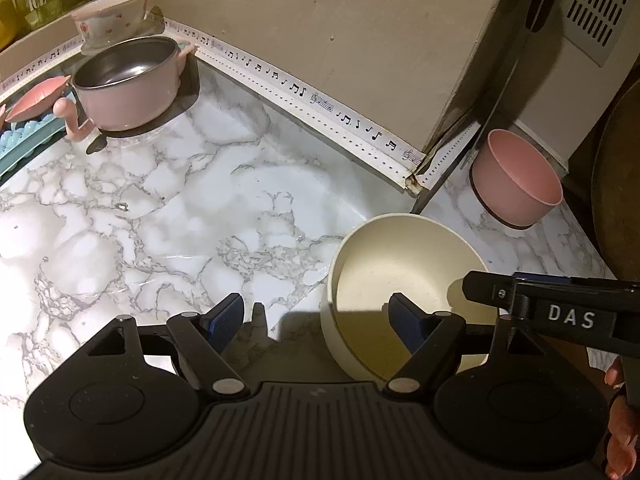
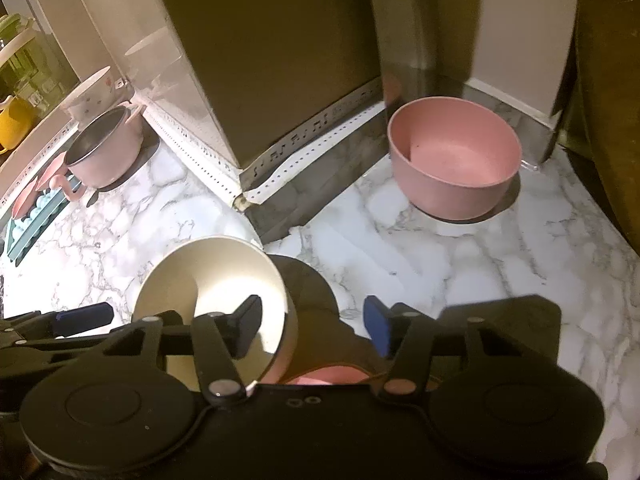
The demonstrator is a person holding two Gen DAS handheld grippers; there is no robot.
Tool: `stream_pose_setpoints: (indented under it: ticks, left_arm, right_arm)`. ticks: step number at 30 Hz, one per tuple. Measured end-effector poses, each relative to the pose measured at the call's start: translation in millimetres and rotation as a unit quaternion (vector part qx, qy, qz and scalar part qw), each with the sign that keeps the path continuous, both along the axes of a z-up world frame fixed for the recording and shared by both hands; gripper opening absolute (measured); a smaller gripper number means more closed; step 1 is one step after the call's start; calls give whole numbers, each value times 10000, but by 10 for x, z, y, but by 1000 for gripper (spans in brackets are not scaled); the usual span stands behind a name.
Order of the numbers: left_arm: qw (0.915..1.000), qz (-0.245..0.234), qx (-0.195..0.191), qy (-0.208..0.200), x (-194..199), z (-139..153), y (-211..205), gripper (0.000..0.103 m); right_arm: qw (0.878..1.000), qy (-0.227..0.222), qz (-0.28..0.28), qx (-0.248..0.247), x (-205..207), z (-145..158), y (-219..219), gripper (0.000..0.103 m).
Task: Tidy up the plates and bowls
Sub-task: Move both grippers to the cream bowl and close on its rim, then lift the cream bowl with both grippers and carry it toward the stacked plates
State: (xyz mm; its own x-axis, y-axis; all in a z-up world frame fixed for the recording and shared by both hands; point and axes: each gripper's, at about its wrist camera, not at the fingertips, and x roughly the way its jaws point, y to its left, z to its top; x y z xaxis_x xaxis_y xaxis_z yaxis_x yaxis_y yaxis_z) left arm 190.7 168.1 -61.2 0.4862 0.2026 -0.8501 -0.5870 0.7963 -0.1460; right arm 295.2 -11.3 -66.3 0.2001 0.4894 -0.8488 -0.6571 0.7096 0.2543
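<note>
**4 bowls on marble counter; both grippers at the cream bowl**

Count, both wrist views: 1 cream bowl (image 1: 404,280), 1 plain pink bowl (image 2: 454,156), 1 pink steel-lined bowl (image 1: 128,80) with side handles, 1 white floral bowl (image 1: 110,16). No plate identified.

Positions: the cream bowl sits on the marble counter (image 1: 168,216) near the wall corner. The plain pink bowl stands well apart in the recess past the corner. The steel-lined bowl is far left by the wall, with the floral bowl just behind it. A blue tray (image 1: 24,144) with 1 pink flamingo piece (image 1: 68,114) lies just beside it.

Left gripper (image 1: 320,316): jaws apart, 1 finger inside the cream bowl, 1 outside, straddling its wall; pad contact cannot be told.

Right gripper (image 2: 312,326): jaws part-way, likewise straddling the opposite wall; grip cannot be told.
</note>
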Motion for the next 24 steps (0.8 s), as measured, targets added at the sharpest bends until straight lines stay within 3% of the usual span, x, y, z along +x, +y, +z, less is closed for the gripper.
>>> stream_pose_setpoints:
  ticks: [4,8,15,20,24]
  left_arm:
    - [10000,-28,-94,-19,29,8,-22,64]
    - [9998,-109,-177,-40,50,14,-44,40]
    - [9996,-228,-161,-25,36,11,-78,20]
    - [9996,-245,-117,10,-14,14,-71,16]
    - [9996,-242,-113,5,-99,58,-70,15]
  right_arm:
    - [10000,43,68,4,-2,-14,42,38]
    - [9999,41,112,-5,-7,-11,76,31]
    - [9999,31,135,-59,-21,-25,122,17]
    - [9998,-49,159,-97,-66,-3,149,4]
    - [9998,-102,126,-125,-115,20,158,3]
